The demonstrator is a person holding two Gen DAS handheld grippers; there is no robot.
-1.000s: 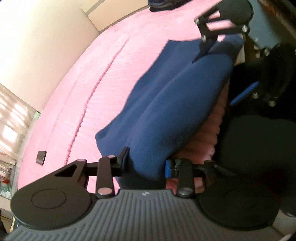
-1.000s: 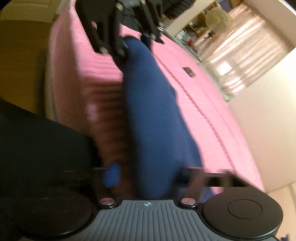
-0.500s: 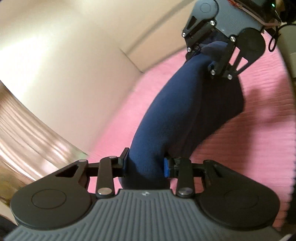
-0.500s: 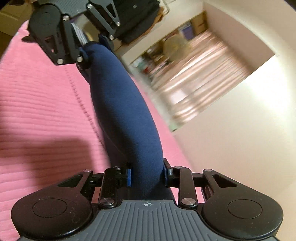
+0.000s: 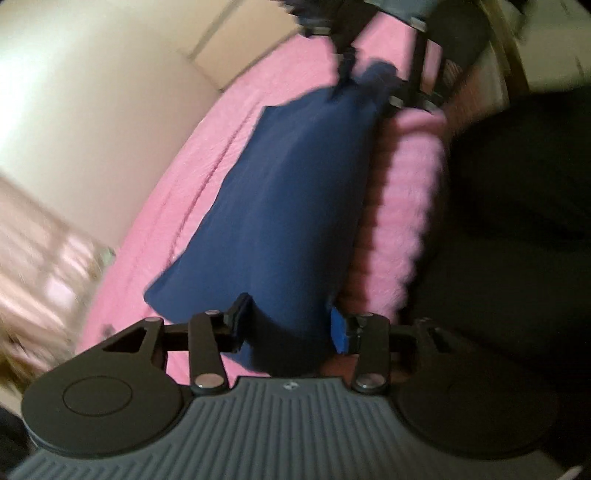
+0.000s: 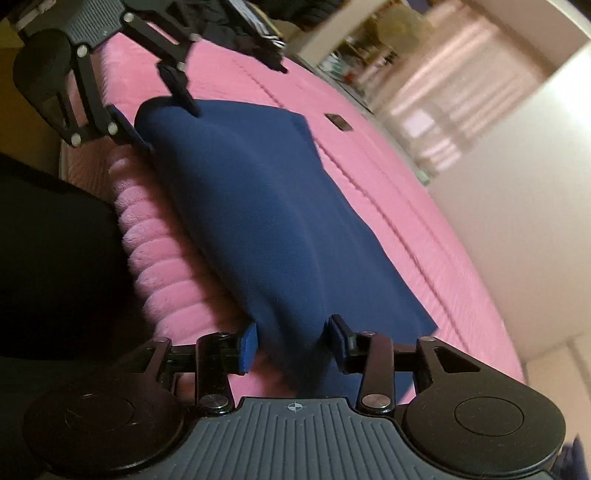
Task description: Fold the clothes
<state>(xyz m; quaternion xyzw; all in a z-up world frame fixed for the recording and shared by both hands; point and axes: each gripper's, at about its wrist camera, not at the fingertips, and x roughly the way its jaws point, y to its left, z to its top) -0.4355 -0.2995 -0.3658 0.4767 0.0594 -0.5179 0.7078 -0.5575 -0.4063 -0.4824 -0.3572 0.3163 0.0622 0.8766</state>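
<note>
Flanking navy garment [image 6: 266,206]: pink bedspread [image 6: 369,166]

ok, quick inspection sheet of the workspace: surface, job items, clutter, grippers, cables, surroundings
Surface: pink ribbed bedcover, with stitched seams running along it.
Job's things: one navy garment laid along the bed's near edge, held at both ends.
Clutter: small dark flat object on the bedcover beyond the garment; dark clothing pile at the far end.
Grippers: left gripper shut on one end of the garment, right gripper shut on the other.
Cables: nothing seen.
Surroundings: cream wall, bright curtained window, blurred shelves beside it; person's dark clothing at bedside.
</note>
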